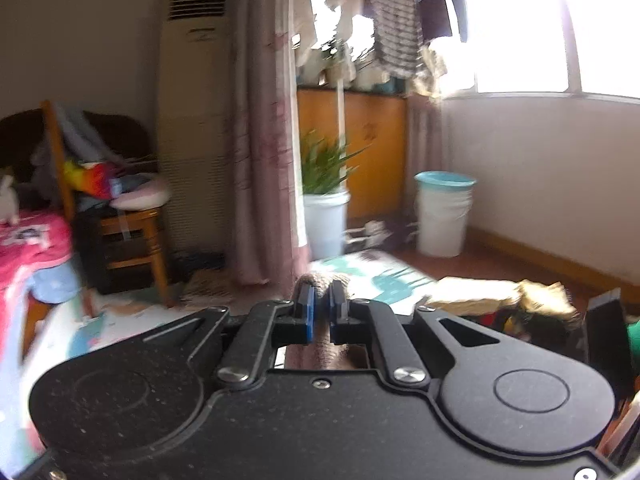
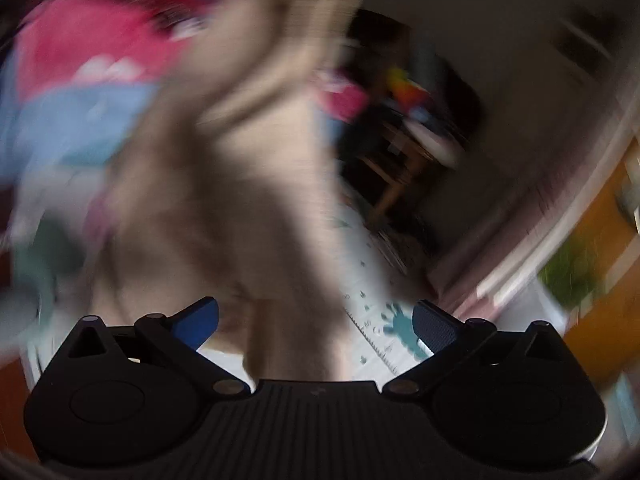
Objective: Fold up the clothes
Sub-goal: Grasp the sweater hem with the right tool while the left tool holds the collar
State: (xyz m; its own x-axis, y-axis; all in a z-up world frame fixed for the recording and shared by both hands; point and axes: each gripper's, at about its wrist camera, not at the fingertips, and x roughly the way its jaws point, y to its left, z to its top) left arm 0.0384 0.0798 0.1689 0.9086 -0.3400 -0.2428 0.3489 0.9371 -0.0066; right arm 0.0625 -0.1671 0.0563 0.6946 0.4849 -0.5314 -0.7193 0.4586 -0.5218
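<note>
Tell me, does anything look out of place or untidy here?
Yes. Clothes lie heaped on the wooden chair, and other items are scattered on the floor beside the white bucket. The right view is too blurred to judge.

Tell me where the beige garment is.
The beige garment hangs centre-frame in the right wrist view, between the open right gripper; the left gripper pinches its edge.

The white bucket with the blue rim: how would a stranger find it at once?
Start from the bright window. Below it, on the floor against the pale wall, stands the white bucket. Unlike the white pot nearby, it has a light blue rim and holds no plant.
</note>
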